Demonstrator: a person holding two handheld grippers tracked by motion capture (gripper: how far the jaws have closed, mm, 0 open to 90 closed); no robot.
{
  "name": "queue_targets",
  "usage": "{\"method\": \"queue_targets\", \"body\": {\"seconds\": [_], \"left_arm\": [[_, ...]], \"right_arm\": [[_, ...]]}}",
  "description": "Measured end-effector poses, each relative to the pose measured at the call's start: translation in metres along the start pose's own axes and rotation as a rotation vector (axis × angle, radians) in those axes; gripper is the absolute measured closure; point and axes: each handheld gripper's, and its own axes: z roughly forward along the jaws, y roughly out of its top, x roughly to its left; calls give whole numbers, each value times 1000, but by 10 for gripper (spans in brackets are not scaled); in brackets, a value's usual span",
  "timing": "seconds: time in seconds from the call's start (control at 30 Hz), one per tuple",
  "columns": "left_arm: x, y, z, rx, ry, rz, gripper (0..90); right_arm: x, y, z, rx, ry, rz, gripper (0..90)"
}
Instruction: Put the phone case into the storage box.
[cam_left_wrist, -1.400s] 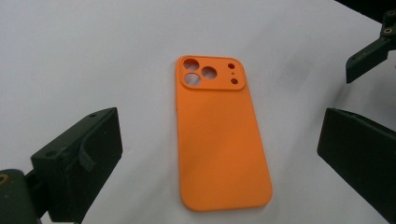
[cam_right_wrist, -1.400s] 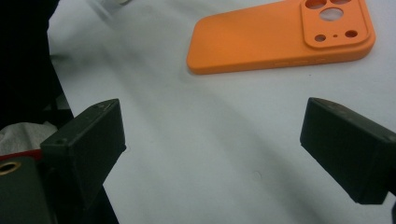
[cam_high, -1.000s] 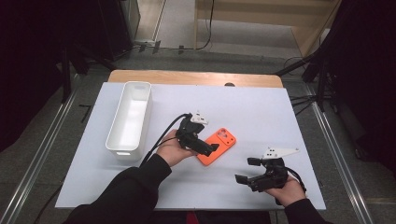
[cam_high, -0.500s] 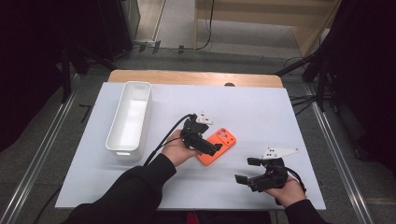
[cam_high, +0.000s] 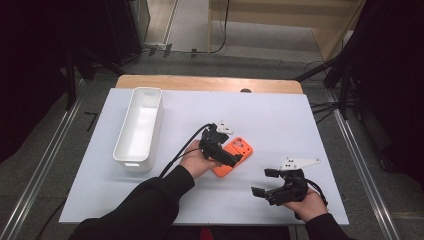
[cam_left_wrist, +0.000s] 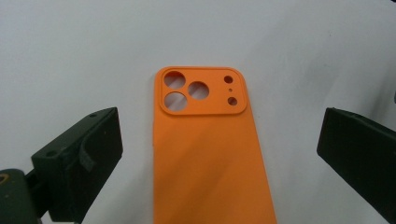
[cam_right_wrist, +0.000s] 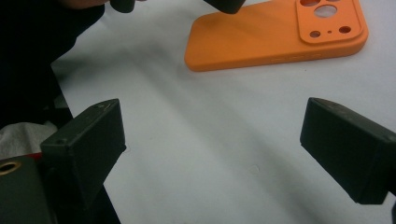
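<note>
White table: bare working surface, both claws low over its near half. White bin: well off to the left of the left gripper, nothing visible inside. Orange phone case: flat, camera cutouts up, lying centred between the left gripper's spread jaws, untouched. Right gripper: released, jaws wide, parked near the table's front edge, the case ahead of it and apart.

Risk, judged: case is thin and flat; closing across its width could bow the soft shell or skid it along the smooth sheet, jaws riding over the edges.
</note>
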Motion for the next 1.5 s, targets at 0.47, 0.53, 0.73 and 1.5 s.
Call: {"method": "queue_targets", "body": {"seconds": [0.47, 0.53, 0.73, 1.5], "left_arm": [[-3, -10, 13, 16, 32, 16, 3], [-2, -11, 13, 18, 31, 21, 3], [-1, -17, 18, 21, 25, 7, 3], [-8, -31, 33, 55, 91, 51, 3]], "right_arm": [[0, 0, 0, 1, 2, 1, 57], [0, 0, 0, 1, 3, 0, 57], [0, 0, 0, 4, 0, 2, 57], [0, 0, 0, 7, 1, 0, 57]]}}
